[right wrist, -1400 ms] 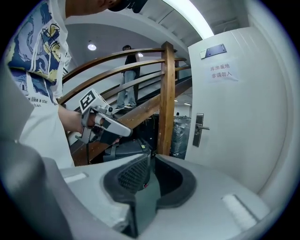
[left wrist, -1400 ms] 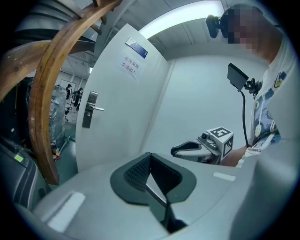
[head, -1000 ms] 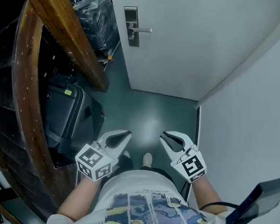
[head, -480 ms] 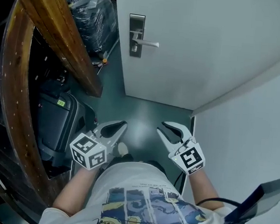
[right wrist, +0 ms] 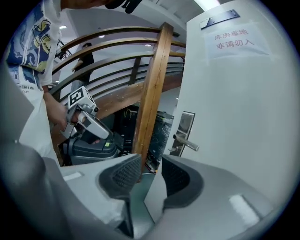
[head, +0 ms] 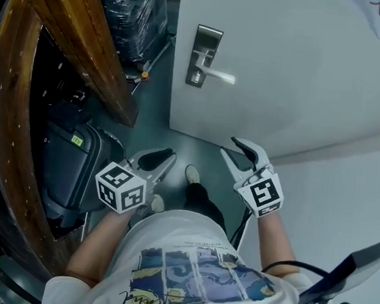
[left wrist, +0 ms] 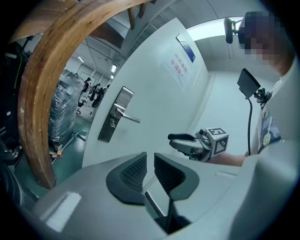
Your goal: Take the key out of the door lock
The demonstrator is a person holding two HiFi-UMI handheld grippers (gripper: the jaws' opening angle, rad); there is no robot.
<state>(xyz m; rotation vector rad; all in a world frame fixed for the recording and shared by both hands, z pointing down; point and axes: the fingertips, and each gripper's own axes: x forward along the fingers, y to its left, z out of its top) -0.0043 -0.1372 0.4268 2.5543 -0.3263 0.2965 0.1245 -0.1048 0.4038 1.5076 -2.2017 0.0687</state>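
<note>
Head view: door lock (head: 202,57) far ahead, key too small to tell.
Left tool (left wrist: 150,158): jaws opening, narrow gap, nothing between, well short of lock.
Right tool (right wrist: 151,164): jaws opening wider, empty.

Head view looks steeply down from above; both gripper views face the door (head: 295,64) from lower down — all three share its handle (head: 217,74).
</note>
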